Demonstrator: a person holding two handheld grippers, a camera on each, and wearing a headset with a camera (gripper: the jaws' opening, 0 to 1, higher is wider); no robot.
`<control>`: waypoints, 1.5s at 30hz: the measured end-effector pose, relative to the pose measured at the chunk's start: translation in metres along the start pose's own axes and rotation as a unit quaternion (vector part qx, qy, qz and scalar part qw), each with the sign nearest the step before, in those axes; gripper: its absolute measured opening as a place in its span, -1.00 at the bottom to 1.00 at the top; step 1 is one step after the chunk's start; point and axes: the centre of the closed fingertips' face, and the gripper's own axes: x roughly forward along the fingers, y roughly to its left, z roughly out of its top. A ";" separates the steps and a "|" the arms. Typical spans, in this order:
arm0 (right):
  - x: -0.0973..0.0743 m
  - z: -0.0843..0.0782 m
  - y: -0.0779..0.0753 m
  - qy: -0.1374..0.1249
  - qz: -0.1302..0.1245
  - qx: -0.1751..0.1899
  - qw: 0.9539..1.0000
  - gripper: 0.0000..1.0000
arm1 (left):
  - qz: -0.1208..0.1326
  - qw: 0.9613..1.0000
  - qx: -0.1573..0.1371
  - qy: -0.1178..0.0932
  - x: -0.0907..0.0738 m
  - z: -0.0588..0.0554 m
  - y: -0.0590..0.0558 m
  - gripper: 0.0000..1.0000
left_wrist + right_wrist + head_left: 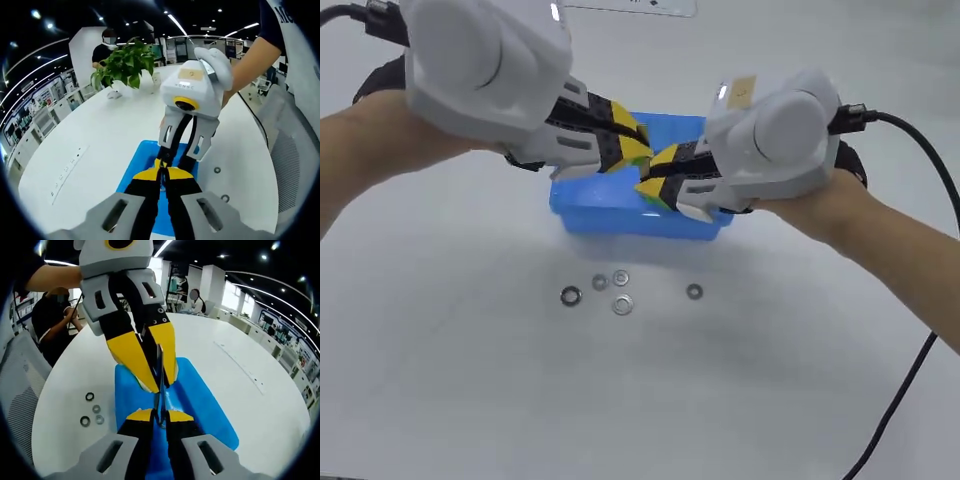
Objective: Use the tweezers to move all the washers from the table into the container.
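Right gripper view: tweezers (159, 375) clamped between right gripper (160, 416) black-and-yellow tips, thin dark blade running straight ahead from them into the yellow tips of left gripper (162, 172) facing it. Left jaws pinched together on the far part of the same tweezers, so held at both ends, tip to tip. Five washers (599, 283) flat on white table (470, 390), none in the jaws: off to the left of the right jaws in that gripper's view, just beside the container wall; in head view, on the person's side of both grippers, four in a loose cluster, one apart to the right. Blue container (205, 405) directly under both sets of tips, open top up, inside not readable. Left gripper view: right gripper dead ahead, nose to nose, two washers on the table right of it. Black cable (910, 390) trailing from right gripper off the near edge. Potted plant (125, 65) well beyond the grippers on the far table.
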 end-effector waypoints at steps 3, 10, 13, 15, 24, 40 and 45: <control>-0.001 -0.001 0.000 0.006 0.001 -0.004 1.000 -0.78 | -0.002 1.000 0.004 0.000 0.001 0.002 -0.002 -0.86; -0.003 0.004 0.003 -0.003 0.013 -0.015 1.000 -0.74 | -0.013 1.000 0.020 0.004 0.000 0.004 -0.010 -0.86; -0.004 0.007 0.002 -0.010 0.015 -0.022 1.000 -0.73 | -0.020 1.000 0.020 0.002 -0.003 0.006 -0.011 -0.86; -0.005 0.007 0.001 -0.004 0.014 -0.035 0.999 -0.77 | -0.015 1.000 0.026 -0.001 -0.004 0.008 -0.010 -0.87; -0.017 0.023 0.000 -0.019 0.000 -0.052 0.998 -0.79 | -0.012 0.999 0.034 -0.012 -0.017 0.015 -0.004 -0.87; -0.040 0.046 0.016 -0.027 -0.004 -0.092 0.995 -0.82 | 0.017 0.996 0.059 -0.065 -0.045 0.052 -0.018 -0.80; -0.049 0.054 0.028 -0.039 0.004 -0.086 0.996 -0.83 | 0.006 0.996 0.056 -0.063 -0.053 0.055 -0.030 -0.89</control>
